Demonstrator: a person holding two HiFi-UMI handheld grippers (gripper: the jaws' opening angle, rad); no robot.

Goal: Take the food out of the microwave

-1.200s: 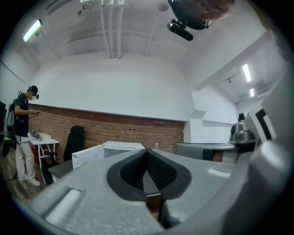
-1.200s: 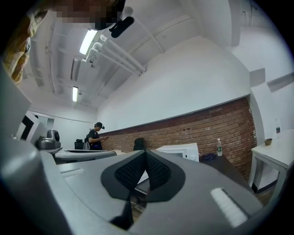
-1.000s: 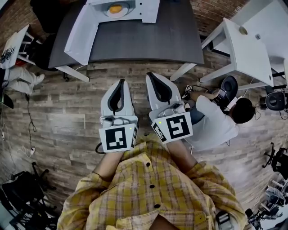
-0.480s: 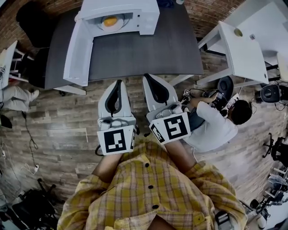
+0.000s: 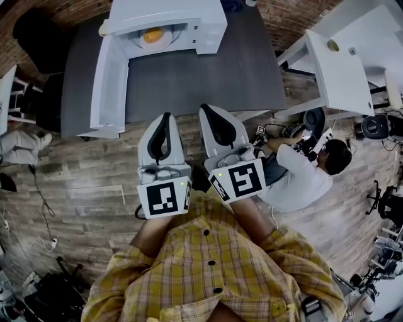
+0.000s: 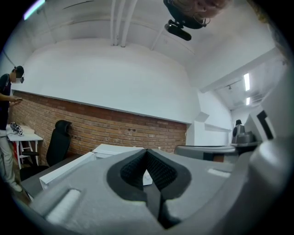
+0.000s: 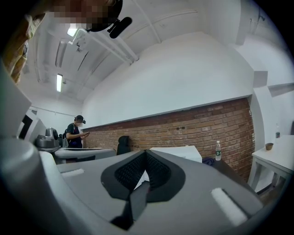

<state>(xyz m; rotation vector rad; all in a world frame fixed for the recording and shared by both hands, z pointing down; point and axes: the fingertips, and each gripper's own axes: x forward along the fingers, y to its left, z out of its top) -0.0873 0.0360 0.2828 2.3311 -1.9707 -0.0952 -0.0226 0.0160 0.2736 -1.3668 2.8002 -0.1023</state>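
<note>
A white microwave (image 5: 189, 19) stands at the far end of a dark grey table (image 5: 201, 75). Its door (image 5: 108, 82) is swung open to the left. Inside, orange food (image 5: 152, 35) lies on a white plate. My left gripper (image 5: 167, 116) and right gripper (image 5: 204, 107) hang side by side at the table's near edge, pointing at the microwave and well short of it. Both are shut with nothing between their jaws. The left gripper view shows its closed jaws (image 6: 147, 151) with the microwave (image 6: 112, 149) beyond; the right gripper view shows the same (image 7: 145, 152).
A white table (image 5: 343, 75) with a small cup (image 5: 332, 45) stands to the right. A person in white (image 5: 302, 179) sits beside it. A black chair (image 5: 34, 28) is at the far left. A water bottle (image 7: 217, 150) stands near the brick wall.
Both grippers and the head camera have moved forward toward the table. The microwave and its open door now sit lower and larger in the head view. The jaws stayed shut.
</note>
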